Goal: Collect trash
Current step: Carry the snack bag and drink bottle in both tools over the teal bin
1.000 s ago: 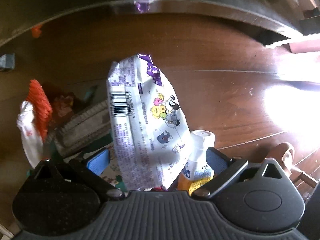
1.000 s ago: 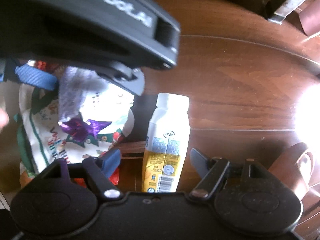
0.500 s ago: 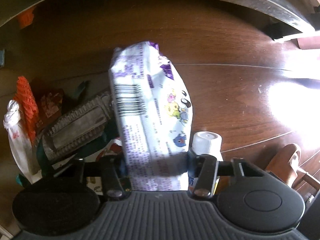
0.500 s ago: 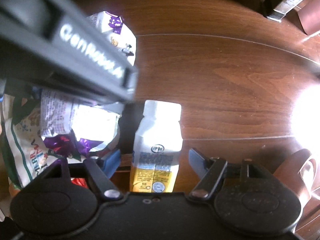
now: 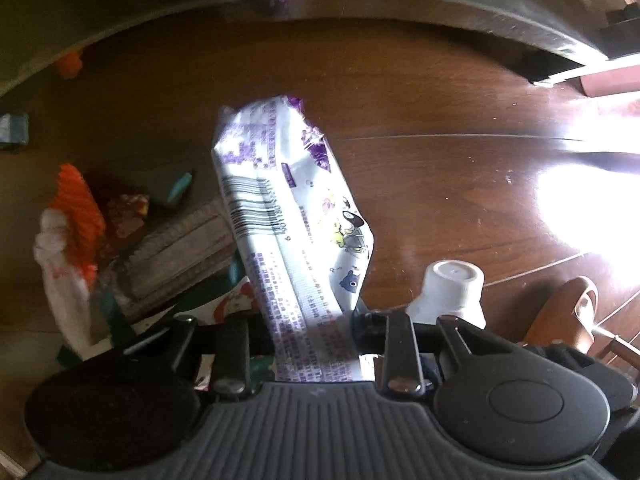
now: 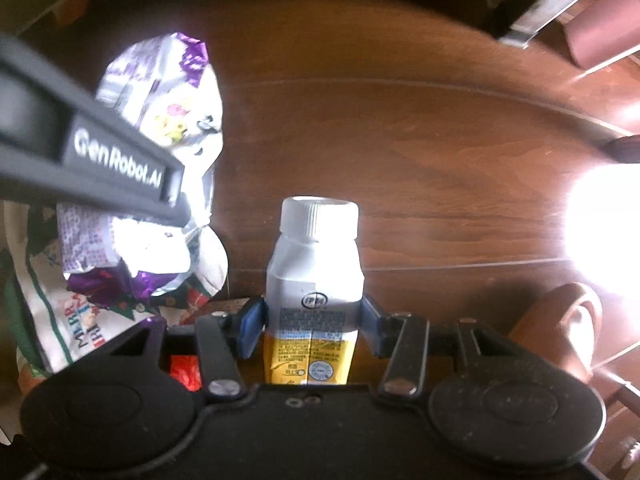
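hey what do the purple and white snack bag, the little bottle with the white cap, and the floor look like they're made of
Snack bag: thin printed plastic film, probably foil-lined; it creases sharply and its inside shines silver in the right wrist view.
Bottle: looks like matte white plastic with a ribbed screw cap and a yellow printed label; could be coated carton.
Floor: dark glossy wood-look boards, with visible grain, seams and a strong glare patch.

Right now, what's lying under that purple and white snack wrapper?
Under the snack wrapper lies a printed holiday bag on the wooden floor. The left gripper and wrapper cover the rest.

Dark wooden floor [image 5: 420, 92], printed bag [image 6: 44, 320], orange scrap [image 5: 70, 65]
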Motion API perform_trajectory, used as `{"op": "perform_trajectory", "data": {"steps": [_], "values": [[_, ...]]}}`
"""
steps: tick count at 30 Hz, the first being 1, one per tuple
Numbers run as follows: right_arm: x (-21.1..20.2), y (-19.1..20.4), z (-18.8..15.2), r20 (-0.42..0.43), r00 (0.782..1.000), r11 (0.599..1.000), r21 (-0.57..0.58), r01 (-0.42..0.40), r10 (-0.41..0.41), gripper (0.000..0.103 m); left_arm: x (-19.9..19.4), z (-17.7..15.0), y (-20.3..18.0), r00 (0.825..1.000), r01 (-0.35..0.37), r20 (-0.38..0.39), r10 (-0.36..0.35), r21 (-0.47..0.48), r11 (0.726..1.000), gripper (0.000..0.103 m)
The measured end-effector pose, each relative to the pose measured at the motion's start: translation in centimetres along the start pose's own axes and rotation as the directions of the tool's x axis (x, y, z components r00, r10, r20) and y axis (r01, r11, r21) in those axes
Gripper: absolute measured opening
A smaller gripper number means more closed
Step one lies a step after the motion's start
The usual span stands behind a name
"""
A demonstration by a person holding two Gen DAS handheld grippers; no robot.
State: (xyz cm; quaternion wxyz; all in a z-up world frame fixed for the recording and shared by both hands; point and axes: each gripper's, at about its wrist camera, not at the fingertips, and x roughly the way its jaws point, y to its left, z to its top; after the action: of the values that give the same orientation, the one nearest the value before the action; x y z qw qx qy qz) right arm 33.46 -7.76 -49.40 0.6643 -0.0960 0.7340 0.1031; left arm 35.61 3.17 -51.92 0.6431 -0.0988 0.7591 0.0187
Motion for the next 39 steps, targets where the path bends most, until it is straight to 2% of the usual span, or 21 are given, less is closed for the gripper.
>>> {"op": "perform_trajectory", "data": {"steps": [5, 9, 13, 16, 21, 24, 27, 32, 37, 39], "values": [[-5.6, -0.4, 0.2, 0.032, 0.998, 0.999, -0.006, 0.052, -0.052, 0.049, -4.3, -1.6, -0.3, 0.999, -0.012, 0.037, 0.011, 0.018, 1.000, 0.028], [-10.9, -1.6, -0.5, 0.090, 0.993, 0.997, -0.004, 0.080, -0.079, 0.049, -8.6, -4.3, -0.1, 0.997, -0.017, 0.078, 0.014, 0.026, 1.000, 0.028], [-16.6, -2.1, -2.9, 0.187, 0.980, 0.998, 0.009, 0.069, -0.069, 0.049, -13.5, -7.2, -0.7, 0.990, -0.003, 0.144, -0.006, 0.060, 0.998, 0.028], [-21.0, -2.4, -5.0, 0.293, 0.955, 0.999, 0.009, 0.044, -0.044, 0.049, -17.9, -9.7, -1.5, 0.975, -0.012, 0.223, -0.014, 0.113, 0.994, 0.028], [-30.2, -3.5, -9.6, 0.465, 0.885, 1.000, -0.012, 0.003, 0.003, 0.049, -25.2, -13.5, -2.7, 0.942, -0.031, 0.333, -0.030, 0.178, 0.984, 0.028], [-35.9, -4.2, -12.2, 0.577, 0.817, 1.000, -0.029, 0.004, 0.013, 0.049, -30.0, -15.8, -4.3, 0.911, -0.046, 0.408, -0.051, 0.224, 0.973, 0.028], [-40.5, -5.0, -14.8, 0.658, 0.753, 1.000, -0.030, 0.002, 0.018, 0.049, -34.5, -18.2, -6.1, 0.867, -0.065, 0.492, -0.077, 0.266, 0.962, 0.028], [-47.4, -7.3, -18.3, 0.740, 0.672, 0.999, -0.034, -0.002, 0.027, 0.049, -41.1, -21.5, -9.9, 0.794, -0.116, 0.598, -0.109, 0.325, 0.938, 0.029], [-53.8, -11.5, -21.7, 0.821, 0.571, 1.000, 0.021, -0.020, -0.005, 0.049, -46.6, -23.9, -15.0, 0.726, -0.179, 0.673, -0.143, 0.385, 0.905, 0.029], [-56.0, -13.4, -22.8, 0.845, 0.533, 0.998, 0.052, -0.020, -0.033, 0.049, -49.1, -24.3, -17.4, 0.706, -0.183, 0.686, -0.176, 0.416, 0.891, 0.029]]}}
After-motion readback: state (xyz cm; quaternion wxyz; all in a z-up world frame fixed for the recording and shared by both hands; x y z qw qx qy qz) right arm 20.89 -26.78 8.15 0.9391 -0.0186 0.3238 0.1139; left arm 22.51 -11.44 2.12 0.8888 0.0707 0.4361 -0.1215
